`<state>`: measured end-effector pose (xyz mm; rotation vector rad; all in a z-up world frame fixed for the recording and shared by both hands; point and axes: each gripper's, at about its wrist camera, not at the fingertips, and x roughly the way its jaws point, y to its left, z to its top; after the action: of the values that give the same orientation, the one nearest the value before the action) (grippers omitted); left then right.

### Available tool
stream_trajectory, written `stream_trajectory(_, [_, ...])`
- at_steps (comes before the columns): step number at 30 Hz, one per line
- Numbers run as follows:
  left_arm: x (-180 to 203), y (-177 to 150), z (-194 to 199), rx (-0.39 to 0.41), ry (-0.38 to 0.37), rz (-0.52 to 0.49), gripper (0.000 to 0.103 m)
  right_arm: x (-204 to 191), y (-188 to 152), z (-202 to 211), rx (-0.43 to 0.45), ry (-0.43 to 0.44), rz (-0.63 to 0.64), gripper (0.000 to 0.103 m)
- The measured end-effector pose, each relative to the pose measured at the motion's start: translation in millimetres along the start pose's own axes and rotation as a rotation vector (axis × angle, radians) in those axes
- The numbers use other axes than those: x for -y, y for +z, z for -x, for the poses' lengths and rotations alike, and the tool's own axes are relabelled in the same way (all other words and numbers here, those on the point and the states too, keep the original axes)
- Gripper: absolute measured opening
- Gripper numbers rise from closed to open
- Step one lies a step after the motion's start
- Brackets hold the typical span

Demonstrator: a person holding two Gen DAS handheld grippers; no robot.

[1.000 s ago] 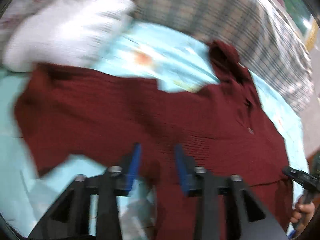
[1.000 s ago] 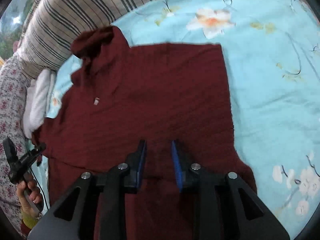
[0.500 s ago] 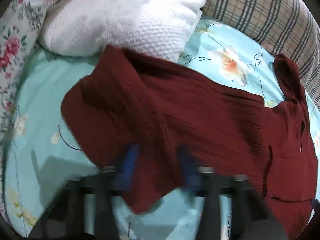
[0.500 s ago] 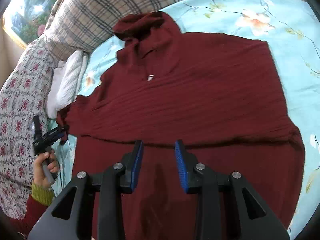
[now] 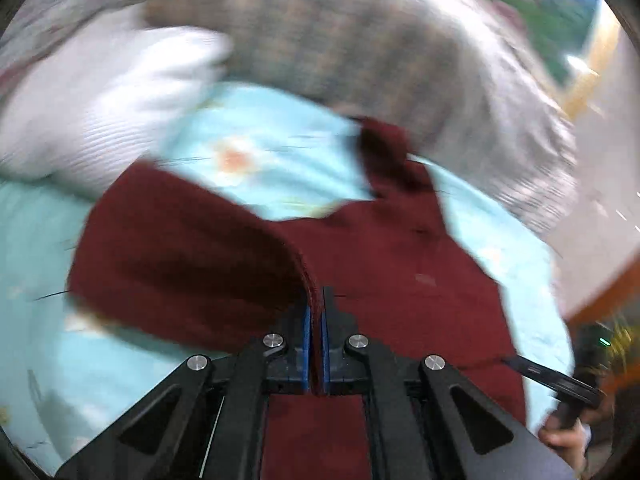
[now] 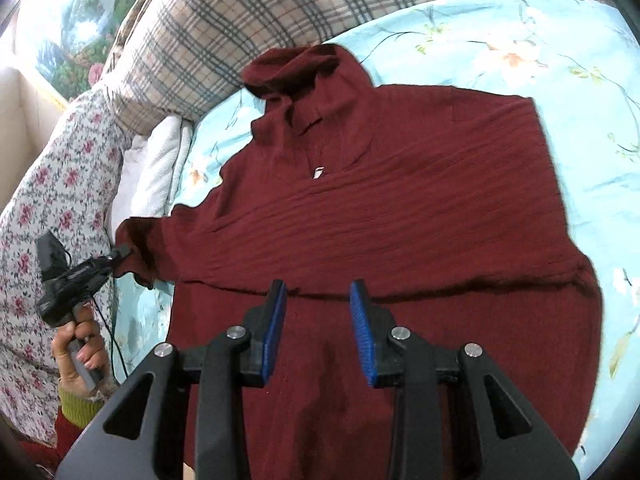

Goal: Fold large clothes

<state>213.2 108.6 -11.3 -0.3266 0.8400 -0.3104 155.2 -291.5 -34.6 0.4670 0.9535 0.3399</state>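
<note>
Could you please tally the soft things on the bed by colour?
Maroon: 1, the sweater
White: 1, the pillow
Plaid: 1, the cushion
Floral: 1, the quilt
Total: 4

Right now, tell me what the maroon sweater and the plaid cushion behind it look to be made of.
Maroon sweater: looks like a soft ribbed knit, matte, perhaps wool or acrylic; fine parallel ridges run across it and it drapes limply where the left gripper pinches its sleeve edge. Plaid cushion: seems woven cloth, matte, with a crossing check pattern; the fibre cannot be told.
</note>
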Motion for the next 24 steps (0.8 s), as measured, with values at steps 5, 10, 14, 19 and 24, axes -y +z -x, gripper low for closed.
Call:
stream_trajectory(5, [104, -6, -50, -0.106, -0.199, -0.122, 0.002, 22, 0, 22, 0.037, 0.008, -0.054, 0.034])
stream_trajectory(10, [167, -21, -122, -0.224, -0.289, -0.15, 0.002, 46, 1, 42, 0.08, -0.012, -0.103, 0.034])
stream_trajectory(14, [202, -36, -184, -0.313, -0.305, -0.171, 0.002, 63, 1, 49, 0.094, -0.033, -0.127, 0.034])
stream_trajectory(19, [215, -51, -237, -0.405, -0.266, -0.182, 0.004, 74, 4, 42, 0.095, -0.051, -0.134, 0.034])
stream_trajectory(24, [195, -58, -218, -0.397, -0.298, -0.169, 0.043, 73, 13, 25, 0.079, -0.06, -0.098, 0.058])
